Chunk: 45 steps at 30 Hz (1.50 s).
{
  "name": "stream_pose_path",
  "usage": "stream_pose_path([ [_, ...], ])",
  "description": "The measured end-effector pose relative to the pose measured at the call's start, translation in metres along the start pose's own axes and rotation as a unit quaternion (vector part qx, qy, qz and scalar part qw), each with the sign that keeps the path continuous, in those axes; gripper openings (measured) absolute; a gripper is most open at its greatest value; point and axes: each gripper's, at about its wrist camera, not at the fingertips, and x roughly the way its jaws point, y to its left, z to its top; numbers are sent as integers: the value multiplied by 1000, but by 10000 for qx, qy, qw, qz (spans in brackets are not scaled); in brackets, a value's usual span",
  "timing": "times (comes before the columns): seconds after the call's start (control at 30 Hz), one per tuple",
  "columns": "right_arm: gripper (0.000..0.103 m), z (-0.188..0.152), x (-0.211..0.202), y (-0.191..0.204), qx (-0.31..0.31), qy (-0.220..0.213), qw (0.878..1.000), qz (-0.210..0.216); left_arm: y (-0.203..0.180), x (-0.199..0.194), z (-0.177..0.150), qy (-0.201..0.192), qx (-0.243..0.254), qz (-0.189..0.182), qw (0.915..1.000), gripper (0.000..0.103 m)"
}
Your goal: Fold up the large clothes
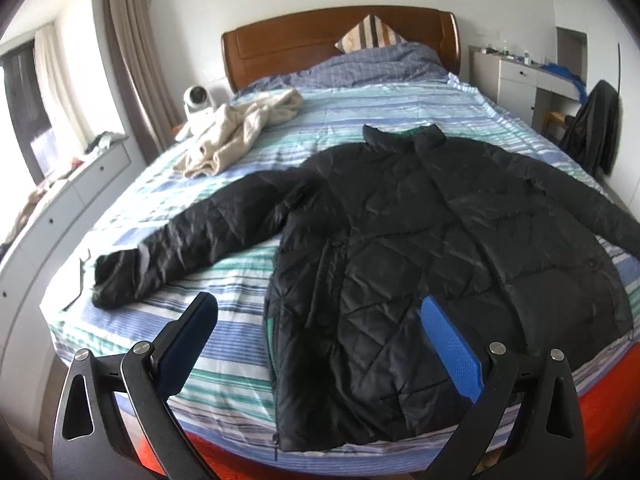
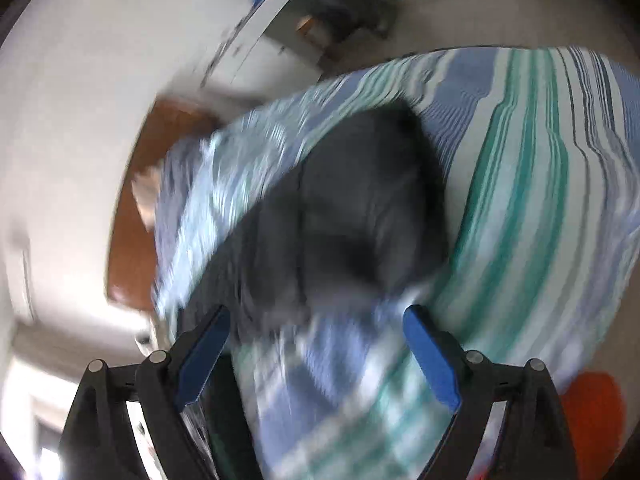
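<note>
From the left wrist, a black quilted jacket [image 1: 420, 240] lies front-up on a striped bed [image 1: 280, 128], collar toward the wooden headboard [image 1: 320, 40] and hem at the near edge, its long axis running straight away from the camera. The left gripper [image 1: 320, 320] hovers over the hem with jaws wide apart and nothing between them. One sleeve [image 1: 192, 240] stretches out to the picture's left, over open sheet; a cream garment [image 1: 240, 132] lies well apart, up the bed.

From the right wrist, heavily blurred, the right gripper [image 2: 316, 344] also stands wide and empty. A dark sleeve end [image 2: 360, 208] lies just ahead of it on the sheet, with clear striped bedding beyond to the picture's right, so this hand appears nearer that sleeve.
</note>
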Motion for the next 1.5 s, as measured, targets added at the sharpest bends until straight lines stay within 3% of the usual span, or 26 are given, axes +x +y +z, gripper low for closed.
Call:
stream_pose_path([
  [0.03, 88, 4, 5, -8, 264, -87, 9996, 10, 0, 0, -1, -7, 8, 16, 10000, 102],
  [0.07, 73, 8, 11, -16, 509, -181, 9985, -63, 1, -1, -2, -1, 17, 26, 10000, 102],
  [0.1, 43, 9, 14, -19, 585, -263, 9976, -271, 2, 0, -4, 25, 25, 44, 10000, 102],
  [0.17, 21, 8, 11, -15, 477, -436, 9973, -343, 4, 3, -8, 119, 38, 130, 9998, 102],
  [0.2, 15, 5, 5, -2, 194, -533, 9976, -386, 6, 4, -9, 177, 34, 181, 9997, 102],
  [0.3, 13, -13, -17, 60, -1043, -799, 9908, -309, 11, 6, -14, 261, -73, 205, 9994, 102],
  [0.33, 13, -25, -25, 91, -1626, -866, 9827, -199, 14, 9, -17, 313, -141, 179, 9992, 102],
  [0.43, 13, -81, -49, 195, -3552, -1003, 9290, 275, 20, 24, -21, 570, -417, 40, 9975, 102],
  [0.5, 13, -136, -57, 257, -4697, -930, 8755, 658, 23, 30, -21, 696, -638, -7, 9955, 102],
  [0.6, 13, -220, -51, 310, -5731, -518, 8099, 1137, 30, 29, -17, 646, -1000, -96, 9928, 102],
  [0.67, 13, -272, -35, 325, -6069, -133, 7831, 1352, 35, 24, -16, 552, -1177, -120, 9914, 102],
  [0.73, 13, -323, -13, 329, -6267, 311, 7646, 1472, 38, 21, -18, 517, -1259, -114, 9906, 102],
  [0.8, 13, -373, 15, 320, -6315, 796, 7567, 1491, 41, 20, -21, 555, -1263, -70, 9904, 102],
  [0.87, 18, -413, 38, 307, -6413, 1020, 7475, 1401, 45, 21, -25, 617, -1223, 14, 9906, 102],
  [0.93, 42, -445, 48, 287, -6526, 1465, 7306, 1372, 49, 23, -32, 701, -1189, 119, 9904, 102],
  [0.97, 81, -460, 57, 280, -6513, 1839, 7240, 1336, 51, 23, -34, 724, -1189, 138, 9902, 102],
  [1.0, 98, -469, 58, 271, -6474, 2099, 7204, 1338, 53, 23, -36, 755, -1199, 152, 9898, 102],
  [1.1, 98, -475, 34, 263, -6477, 2247, 7088, 1662, 53, 22, -38, 711, -1247, -5, 9897, 102],
  [1.2, 98, -459, -1, 248, -6693, 1970, 6934, 1799, 46, 25, -30, 541, -1394, -483, 9876, 102],
  [1.27, 98, -449, -21, 234, -6813, 1708, 6913, 1695, 34, 32, -20, 465, -1444, -865, 9846, 102],
  [1.37, 98, -425, -29, 219, -6664, 1728, 7108, 1444, 3, 61, 4, 532, -1318, -1624, 9764, 102],
  [1.4, 98, -414, -31, 214, -6546, 1779, 7224, 1342, -13, 78, 14, 617, -1178, -1885, 9730, 102],
  [1.5, 98, -378, -44, 194, -6092, 1774, 7651, 1097, -56, 123, 28, 988, -684, -2005, 9723, 100],
])
